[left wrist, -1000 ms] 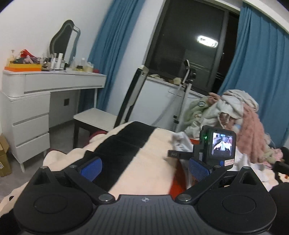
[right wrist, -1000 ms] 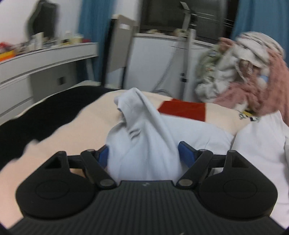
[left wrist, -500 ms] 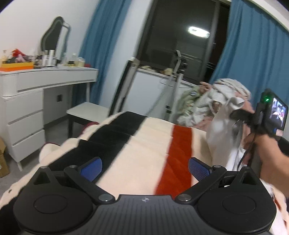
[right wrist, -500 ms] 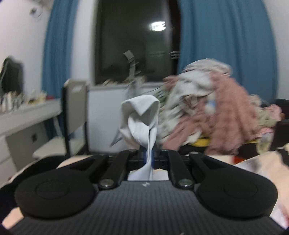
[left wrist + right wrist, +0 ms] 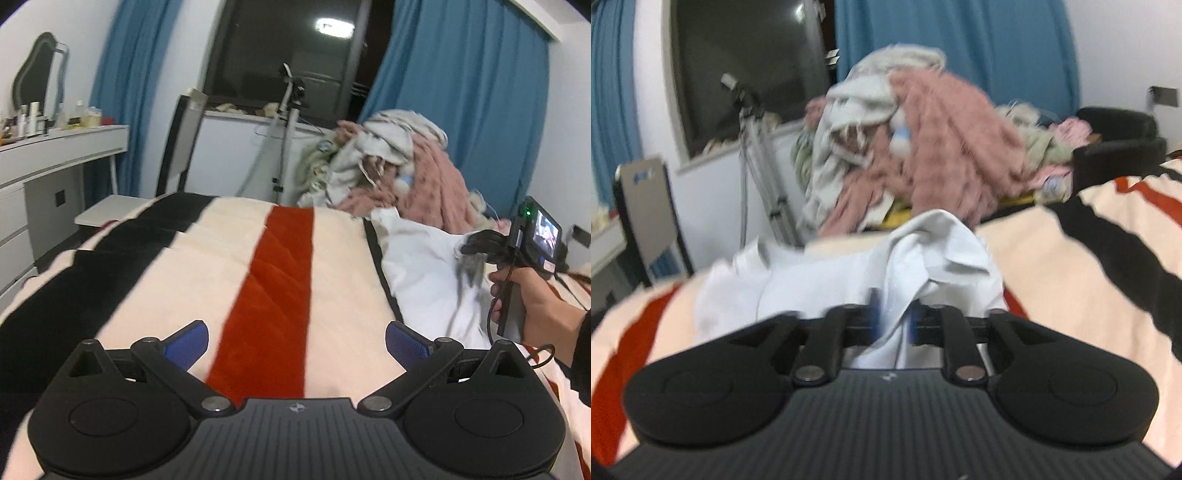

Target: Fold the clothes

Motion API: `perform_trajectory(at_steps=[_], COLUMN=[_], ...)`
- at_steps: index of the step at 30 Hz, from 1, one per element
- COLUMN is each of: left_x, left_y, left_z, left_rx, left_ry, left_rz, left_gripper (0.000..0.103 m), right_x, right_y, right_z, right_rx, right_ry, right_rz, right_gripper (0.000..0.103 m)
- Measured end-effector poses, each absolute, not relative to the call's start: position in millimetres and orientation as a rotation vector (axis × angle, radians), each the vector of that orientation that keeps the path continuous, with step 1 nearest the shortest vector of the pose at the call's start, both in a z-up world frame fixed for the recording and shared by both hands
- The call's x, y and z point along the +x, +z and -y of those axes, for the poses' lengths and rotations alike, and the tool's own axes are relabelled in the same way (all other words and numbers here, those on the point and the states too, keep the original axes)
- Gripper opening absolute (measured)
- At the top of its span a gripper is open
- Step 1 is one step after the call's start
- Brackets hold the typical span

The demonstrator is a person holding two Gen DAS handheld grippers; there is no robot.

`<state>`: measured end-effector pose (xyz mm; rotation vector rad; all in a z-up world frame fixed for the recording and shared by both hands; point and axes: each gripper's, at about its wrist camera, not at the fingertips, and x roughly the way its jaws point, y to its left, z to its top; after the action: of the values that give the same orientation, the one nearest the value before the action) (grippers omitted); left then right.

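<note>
Folding has barely begun: the white garment (image 5: 923, 258) lies crumpled on the striped blanket (image 5: 280, 258), one bunch pinched in the right gripper (image 5: 892, 325). The left gripper (image 5: 295, 339), fingers spread, holds nothing. A heap of unfolded clothes (image 5: 388, 162) waits beyond (tripod (image 5: 284, 122) beside it, well clear).

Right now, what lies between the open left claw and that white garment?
Only bare striped blanket, seen in the left wrist view, separates the left claw from the white garment.
</note>
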<state>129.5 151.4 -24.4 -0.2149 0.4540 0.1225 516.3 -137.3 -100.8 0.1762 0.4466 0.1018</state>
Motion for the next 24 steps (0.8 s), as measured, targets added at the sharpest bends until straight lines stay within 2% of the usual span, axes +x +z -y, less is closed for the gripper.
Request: perform_trajectory(at_steps=[1,2,3,11,18,24], left_x=[132,134,137,133,121,104], left_y=[-27,-29,-32,-33,-29,-22], left_z=[-148,-144,-140,-127,-117,-117], left_rx=[-0.207,-0.199,-0.192,-0.151,-0.151,-0.199], left_ry=[0.111,0.1,0.089,0.034,-0.033,-0.028], left_rz=[-0.461,-0.469,-0.476,-0.479,-0.523,-0.565], left_gripper=[0.103,0.103,0.103,0.103,0.103,0.103], right_x=[515,508,501,420,284,172], right_y=[-103,-102,-101,-55,-11,-5], right_z=[135,135,135,158,169,183], right_rx=[0.166,0.159,0.154,0.191,0.186,0.21], right_ry=[0.118,0.124,0.129,0.163,0.226,0.239], right_rz=[-0.452,-0.44,-0.43,-0.382,-0.356,-0.398], right_gripper=[0.075,0.082,0.084,0.084,0.084,0.084])
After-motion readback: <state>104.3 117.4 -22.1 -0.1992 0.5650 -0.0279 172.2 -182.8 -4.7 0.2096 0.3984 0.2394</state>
